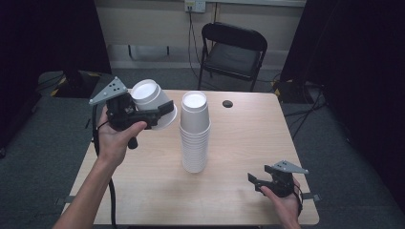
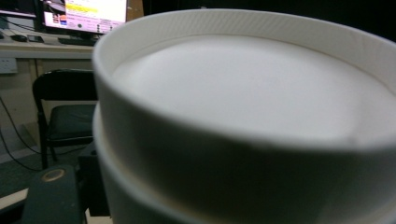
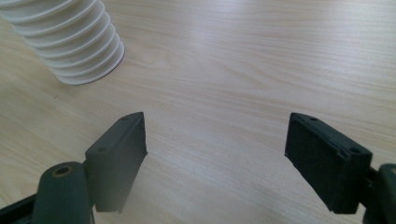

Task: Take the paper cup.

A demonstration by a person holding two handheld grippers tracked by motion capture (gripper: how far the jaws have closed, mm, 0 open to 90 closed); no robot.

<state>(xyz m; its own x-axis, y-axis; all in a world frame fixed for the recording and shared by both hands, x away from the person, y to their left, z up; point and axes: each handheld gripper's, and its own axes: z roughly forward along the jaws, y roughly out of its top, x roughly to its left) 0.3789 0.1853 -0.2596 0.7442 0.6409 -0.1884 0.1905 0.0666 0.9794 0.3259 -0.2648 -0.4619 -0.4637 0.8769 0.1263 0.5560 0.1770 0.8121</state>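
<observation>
- Table (image 1: pixel 239 200): pale wood surface lying beneath both grippers.
- Folding chair (image 1: pixel 234 50): black, standing beyond the table's far edge, well apart from either gripper.
- Stack of cups (image 1: pixel 195 133): white paper cups nested upside down, standing on the table between the two grippers; in the right gripper view its ribbed lower rims (image 3: pixel 70 42) lie ahead and to the left of the jaws.
- Single cup (image 1: pixel 152 102): white, lifted off the table and tilted, base uppermost, just beside the stack's top; clamped at its side by the left gripper (image 1: pixel 160 114). In the left gripper view its base (image 2: pixel 252 102) sits directly before the camera.
- Right gripper (image 1: pixel 255 183): low over the near right table edge, jaws spread wide with nothing between them.
</observation>
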